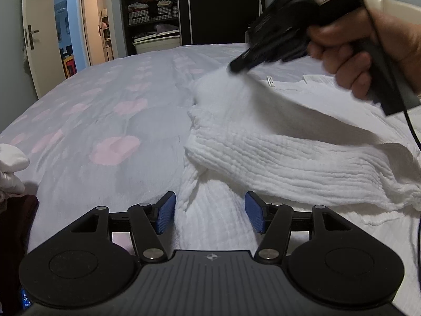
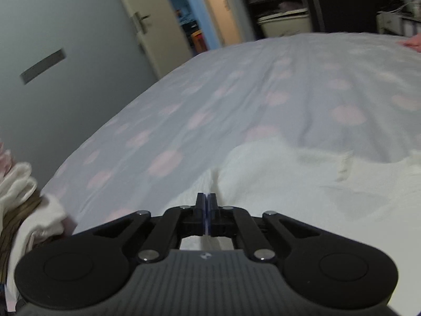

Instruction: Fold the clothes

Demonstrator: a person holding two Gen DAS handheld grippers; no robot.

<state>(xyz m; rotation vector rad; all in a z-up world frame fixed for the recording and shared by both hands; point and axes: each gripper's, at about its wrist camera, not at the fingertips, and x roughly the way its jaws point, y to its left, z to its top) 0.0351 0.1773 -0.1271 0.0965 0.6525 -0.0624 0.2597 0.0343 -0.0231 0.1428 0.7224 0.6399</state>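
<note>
Bed point(image 1: 110, 110): crinkled garment point(image 1: 289, 158) on its right part, one edge lifted above the rest by the right gripper point(image 1: 236, 65). Left gripper point(image 1: 210, 212): low over the garment's near end, fingers apart on either side of it. Clothes heap point(image 1: 11, 168): near left edge. Shelves point(image 1: 154, 13) and doorway point(image 1: 68, 26): behind the bed.

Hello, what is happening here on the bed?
A person is folding a white garment on the bed. The right gripper is shut on an edge of the garment and lifts it over the rest. The left gripper is open, low over the lower part, holding nothing.
</note>
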